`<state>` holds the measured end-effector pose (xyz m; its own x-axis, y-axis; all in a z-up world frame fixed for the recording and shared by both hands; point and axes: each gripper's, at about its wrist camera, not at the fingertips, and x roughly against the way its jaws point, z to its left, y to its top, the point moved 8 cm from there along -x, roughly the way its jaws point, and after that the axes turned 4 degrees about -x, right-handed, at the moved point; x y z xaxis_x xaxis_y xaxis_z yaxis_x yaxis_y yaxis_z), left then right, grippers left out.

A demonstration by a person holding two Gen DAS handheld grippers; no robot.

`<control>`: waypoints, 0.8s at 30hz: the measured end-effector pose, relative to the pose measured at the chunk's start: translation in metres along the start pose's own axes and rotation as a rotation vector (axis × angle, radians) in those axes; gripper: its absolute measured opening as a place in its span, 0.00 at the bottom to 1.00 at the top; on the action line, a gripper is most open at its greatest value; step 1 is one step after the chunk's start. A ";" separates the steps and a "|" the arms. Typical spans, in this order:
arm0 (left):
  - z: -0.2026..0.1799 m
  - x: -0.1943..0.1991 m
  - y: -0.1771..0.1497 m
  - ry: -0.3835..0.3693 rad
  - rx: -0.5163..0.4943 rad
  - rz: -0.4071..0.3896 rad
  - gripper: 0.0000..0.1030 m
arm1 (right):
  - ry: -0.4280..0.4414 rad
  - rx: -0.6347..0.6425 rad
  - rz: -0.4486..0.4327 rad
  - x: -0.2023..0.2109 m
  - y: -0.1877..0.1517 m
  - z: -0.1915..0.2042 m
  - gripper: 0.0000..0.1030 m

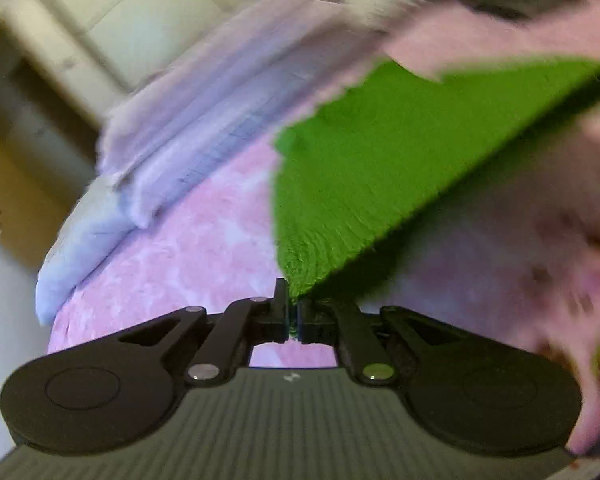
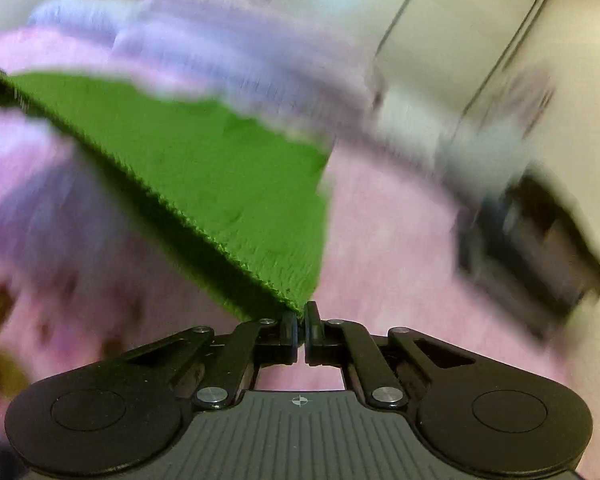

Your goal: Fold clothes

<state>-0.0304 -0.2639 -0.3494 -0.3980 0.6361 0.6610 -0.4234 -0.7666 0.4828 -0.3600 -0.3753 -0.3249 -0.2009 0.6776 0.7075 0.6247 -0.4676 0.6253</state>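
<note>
Evidently pinching one corner of the green cloth (image 1: 364, 160) in the clenched left gripper (image 1: 293, 320), the other in the clenched right gripper (image 2: 301, 328), stretching its edge taut ahead, above the pink bedspread (image 1: 188, 248), presumably for folding.

1. The left wrist camera sits just behind the left gripper (image 1: 293, 312), looks forward along its fingers and angles down onto a pink bedspread (image 1: 188, 264).
2. The right wrist camera sits the same way behind the right gripper (image 2: 302, 326), also tilted down at the bedspread (image 2: 388, 264).
3. Both views are very close to a green cloth (image 1: 380, 152), which starts right at the fingertips; both are blurred.
4. Both views share the green cloth (image 2: 220, 168), the bedspread and the lilac pillows (image 1: 188, 120) beyond it (image 2: 220, 44).
</note>
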 end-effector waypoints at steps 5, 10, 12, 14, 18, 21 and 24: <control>-0.089 -0.021 -0.061 -0.183 -0.138 0.198 0.09 | 0.079 0.019 0.336 -0.038 -0.069 0.029 0.01; -0.065 -0.014 -0.092 -0.357 0.175 0.290 0.18 | 0.190 -0.078 0.373 -0.021 -0.063 0.008 0.53; -0.040 -0.012 -0.100 -0.367 0.275 0.297 0.29 | 0.228 -0.182 0.352 -0.011 -0.053 -0.001 0.53; -0.016 -0.016 -0.099 -0.345 0.377 0.283 0.29 | 0.272 -0.316 0.318 -0.010 -0.035 -0.010 0.53; 0.020 -0.045 -0.086 -0.296 0.582 0.243 0.30 | 0.294 -0.536 0.244 -0.044 0.001 -0.026 0.53; 0.032 -0.071 -0.068 -0.303 0.712 0.211 0.30 | 0.252 -0.643 0.242 -0.085 0.011 -0.031 0.53; 0.035 -0.095 -0.058 -0.327 0.798 0.206 0.30 | 0.252 -0.701 0.256 -0.113 0.011 -0.029 0.03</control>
<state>0.0607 -0.2831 -0.4197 -0.0998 0.5153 0.8512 0.3735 -0.7735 0.5121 -0.3524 -0.4737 -0.3886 -0.3328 0.3901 0.8585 0.0700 -0.8977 0.4350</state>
